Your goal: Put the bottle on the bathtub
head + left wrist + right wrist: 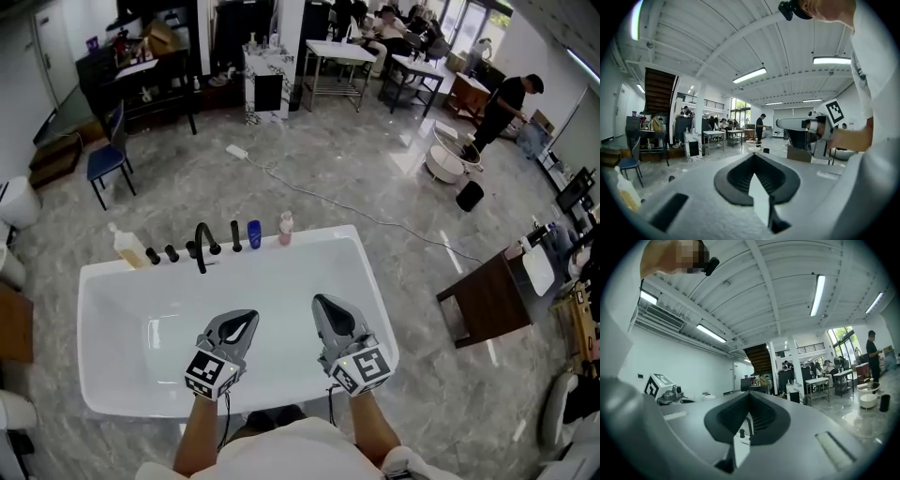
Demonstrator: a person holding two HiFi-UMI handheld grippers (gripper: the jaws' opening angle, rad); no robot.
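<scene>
A white bathtub [112, 394] lies below me. On its far rim stand a yellowish bottle [125, 246], a black faucet [202, 246] with black knobs, a blue bottle [254, 233] and a pink bottle [286, 228]. My left gripper [246, 319] and right gripper [323, 302] hover side by side over the tub's near half, well short of the bottles. Both are shut with nothing in them. The left gripper view shows its closed jaw tips [754, 155], the right gripper [811, 126] beside it and the yellowish bottle [626, 192] at the left edge. The right gripper view shows its closed tips [750, 392].
A dark wooden table [487, 295] stands right of the tub. A blue chair [108, 159] is at the far left. A cable [309, 192] runs across the marble floor behind the tub. A person [506, 103] stands beside a white basin [445, 164] at the far right.
</scene>
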